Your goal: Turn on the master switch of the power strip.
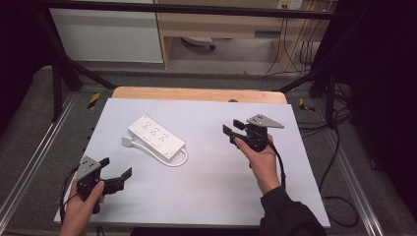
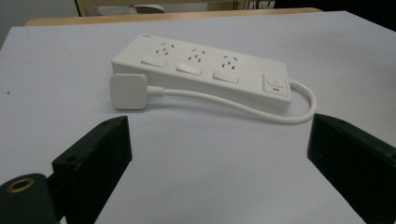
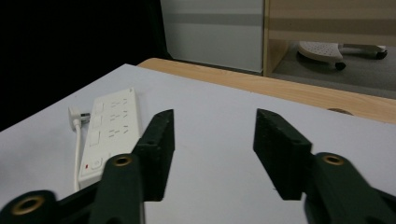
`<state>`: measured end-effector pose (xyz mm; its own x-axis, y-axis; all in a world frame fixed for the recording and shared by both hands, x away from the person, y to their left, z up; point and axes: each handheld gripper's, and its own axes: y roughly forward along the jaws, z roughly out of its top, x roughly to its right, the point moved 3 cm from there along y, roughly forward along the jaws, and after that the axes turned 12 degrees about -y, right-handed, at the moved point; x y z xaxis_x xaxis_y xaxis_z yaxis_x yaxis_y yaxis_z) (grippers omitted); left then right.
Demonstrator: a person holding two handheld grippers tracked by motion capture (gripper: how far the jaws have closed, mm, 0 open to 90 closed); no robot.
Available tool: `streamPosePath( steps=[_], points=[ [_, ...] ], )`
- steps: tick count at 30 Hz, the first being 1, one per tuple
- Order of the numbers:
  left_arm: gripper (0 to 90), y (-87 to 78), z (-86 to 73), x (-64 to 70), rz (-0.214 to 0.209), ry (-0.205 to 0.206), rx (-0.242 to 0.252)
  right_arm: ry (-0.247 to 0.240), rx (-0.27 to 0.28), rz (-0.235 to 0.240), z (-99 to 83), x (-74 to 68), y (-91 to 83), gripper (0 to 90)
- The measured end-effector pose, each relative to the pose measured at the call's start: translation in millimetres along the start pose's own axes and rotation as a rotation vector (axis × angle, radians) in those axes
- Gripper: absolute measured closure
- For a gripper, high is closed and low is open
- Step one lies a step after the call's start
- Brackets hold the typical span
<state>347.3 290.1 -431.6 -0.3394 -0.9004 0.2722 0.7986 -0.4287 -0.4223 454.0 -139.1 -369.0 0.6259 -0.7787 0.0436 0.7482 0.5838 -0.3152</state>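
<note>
The left gripper [image 1: 117, 175] hovers low over the worktop [image 1: 206, 187], jaws spread wide, holding nothing; ahead of it lies a white power strip [image 1: 156, 136], its plug [image 2: 128, 91] alongside; the right gripper [image 1: 232, 128], well apart, gapes empty.

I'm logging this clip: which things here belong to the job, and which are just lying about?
Likely in the job:
white three-outlet power strip with its white flat plug
left gripper, open
right gripper, open

Lying about:
pale sheet-covered wooden table
white wheeled base on the floor behind
</note>
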Motion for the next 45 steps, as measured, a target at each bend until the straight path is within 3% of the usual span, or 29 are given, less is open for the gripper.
streamPosePath(
  steps=[7, 18, 32, 45],
  points=[
    [6.5, 0.5, 0.0, 2.0, -0.001, 0.002, -0.001, -0.016, 0.0, -0.001, 4.5, -5.7, 17.3, 70.9],
    [6.4, 0.2, -0.1, 2.1, 0.0, 0.008, -0.004, -0.018, 0.021, 0.0, 8.8, -13.0, 35.1, 87.6],
    [6.4, -0.2, -0.1, 0.7, 0.002, 0.01, -0.005, -0.041, 0.002, 0.03, 10.1, -31.3, 64.7, 90.0],
    [6.4, 0.2, 0.0, 0.9, 0.002, 0.012, -0.005, -0.081, -0.059, 0.107, 2.9, -70.3, 98.1, 90.0]
  ],
)
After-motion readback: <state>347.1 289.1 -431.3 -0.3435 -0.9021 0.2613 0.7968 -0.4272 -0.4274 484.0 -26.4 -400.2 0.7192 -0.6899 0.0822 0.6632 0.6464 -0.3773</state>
